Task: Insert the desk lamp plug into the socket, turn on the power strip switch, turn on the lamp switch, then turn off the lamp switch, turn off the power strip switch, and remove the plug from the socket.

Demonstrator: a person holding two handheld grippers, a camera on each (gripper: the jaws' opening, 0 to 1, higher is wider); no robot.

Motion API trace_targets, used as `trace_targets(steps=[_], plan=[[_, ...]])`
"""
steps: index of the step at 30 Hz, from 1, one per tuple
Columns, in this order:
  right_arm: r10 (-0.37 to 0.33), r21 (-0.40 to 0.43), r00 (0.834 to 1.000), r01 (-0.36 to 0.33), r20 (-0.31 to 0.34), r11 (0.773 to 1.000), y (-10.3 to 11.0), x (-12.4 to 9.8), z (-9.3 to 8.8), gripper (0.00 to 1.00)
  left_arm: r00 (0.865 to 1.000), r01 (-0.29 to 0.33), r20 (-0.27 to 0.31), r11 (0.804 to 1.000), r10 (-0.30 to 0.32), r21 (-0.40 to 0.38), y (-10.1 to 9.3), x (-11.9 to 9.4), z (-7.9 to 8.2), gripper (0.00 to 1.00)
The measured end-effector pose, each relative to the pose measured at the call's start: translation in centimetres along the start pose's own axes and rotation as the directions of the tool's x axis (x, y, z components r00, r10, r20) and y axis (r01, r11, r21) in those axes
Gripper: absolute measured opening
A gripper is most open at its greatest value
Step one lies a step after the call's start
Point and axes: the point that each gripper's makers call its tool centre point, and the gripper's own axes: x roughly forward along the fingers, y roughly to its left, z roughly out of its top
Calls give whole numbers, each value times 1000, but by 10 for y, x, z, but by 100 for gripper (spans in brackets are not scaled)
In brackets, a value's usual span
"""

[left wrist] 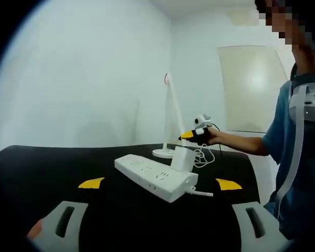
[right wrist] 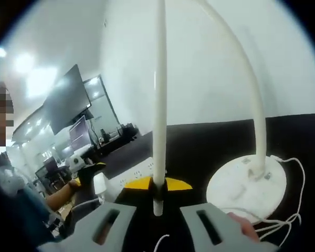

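A white power strip (left wrist: 156, 177) lies on the black table (left wrist: 52, 173), with the lamp's white plug block (left wrist: 182, 157) standing in a socket at its far end. Behind it stands the white desk lamp (left wrist: 166, 115), its thin head bar (right wrist: 159, 105) folded down. My right gripper (right wrist: 155, 184), also in the left gripper view (left wrist: 188, 135), is shut on the lower end of that bar. My left gripper (left wrist: 160, 184) is open wide, just short of the strip and holding nothing. The lamp base (right wrist: 247, 184) sits to the right.
The lamp's white cable (right wrist: 283, 220) loops beside the base. A person in a blue shirt (left wrist: 299, 157) stands at the table's right edge. White walls rise behind the table. An office with screens (right wrist: 68, 105) lies beyond the table's far side.
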Motion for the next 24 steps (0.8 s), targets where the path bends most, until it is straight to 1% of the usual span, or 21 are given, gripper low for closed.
trace_targets(steps=[24], plan=[[69,18,997,-69,-15,997,55,-5,7,11,1000,-1,2,1000,1,-3,0,0,0,79]])
